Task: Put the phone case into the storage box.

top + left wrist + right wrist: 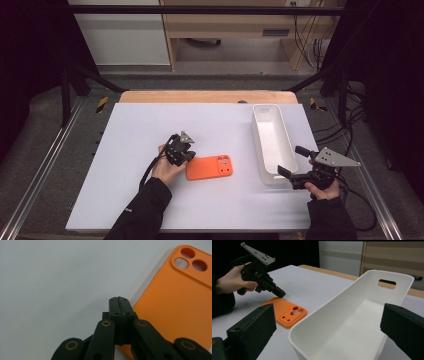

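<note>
An orange phone case (210, 167) lies flat on the white table top (150, 125), back up, its camera holes toward the right. My left gripper (189, 158) is shut with nothing in it; its tips hover at the case's left edge. In the left gripper view the closed jaws (118, 300) meet just beside the case (175, 302). My right gripper (293, 161) stands open at the near end of a white bin (272, 142). In the right gripper view its wide jaws (328, 315) frame the empty bin (362, 285), with the case (287, 312) and the left gripper (280, 293) beyond.
The long bin has a handle slot (387, 283) in its far wall and lies lengthwise away from me at the table's right. A wooden strip (207, 96) borders the table's far edge. Dark frame rails (45, 160) and cables flank both sides.
</note>
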